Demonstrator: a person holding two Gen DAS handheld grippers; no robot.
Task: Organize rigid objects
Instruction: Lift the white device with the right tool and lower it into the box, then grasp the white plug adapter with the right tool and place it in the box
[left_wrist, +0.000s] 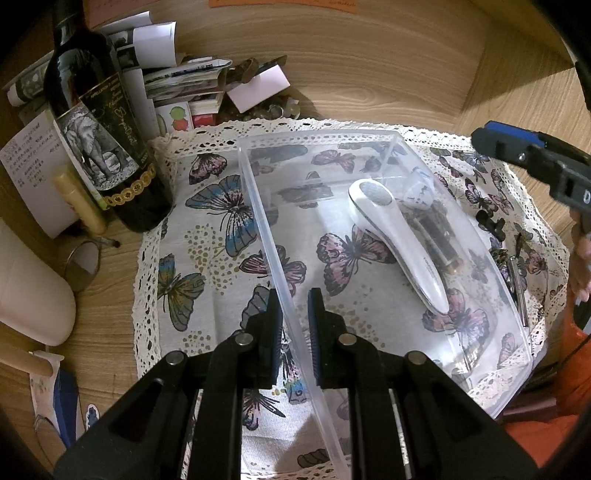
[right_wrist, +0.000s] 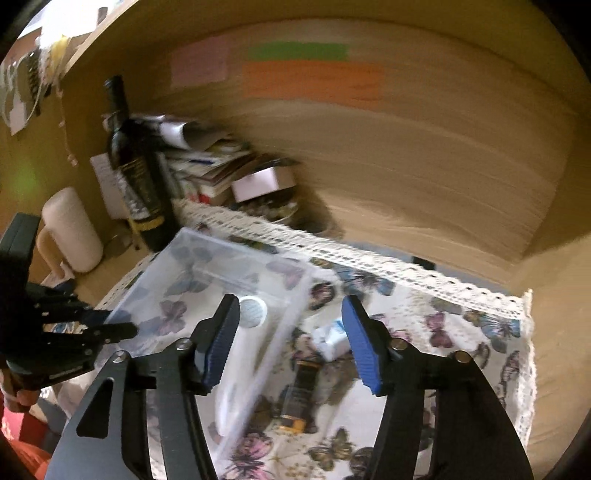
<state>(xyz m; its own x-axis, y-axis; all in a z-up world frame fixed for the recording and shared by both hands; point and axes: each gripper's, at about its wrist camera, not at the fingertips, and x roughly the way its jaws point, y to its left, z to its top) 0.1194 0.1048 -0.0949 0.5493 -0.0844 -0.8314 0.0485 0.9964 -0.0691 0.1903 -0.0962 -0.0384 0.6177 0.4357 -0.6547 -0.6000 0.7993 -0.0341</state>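
- Left hand-held gripper (left_wrist: 295, 325) sits over the near-left wall of the clear plastic box (left_wrist: 258, 206). One finger is outside the wall and one is inside. The wall is between them, but I cannot tell if they pinch it.
- On the far left of the worktop (left_wrist: 369, 66) stand a dark wine bottle (left_wrist: 96, 122) with an elephant on it, a pile of papers (left_wrist: 177, 81) and a white cup (left_wrist: 33, 288).
- The box rests on a butterfly cloth (left_wrist: 207, 221) with a lace edge.
- Inside the box lies a white handheld device (left_wrist: 391, 236) with a round grey head.
- Just right of the box, on the cloth, lie a dark tube with a gold end (right_wrist: 301, 391) and a small white and blue thing (right_wrist: 330, 338).
- Right hand-held gripper (right_wrist: 291, 339) is up in the air above the box's right wall, spread wide with nothing in it.
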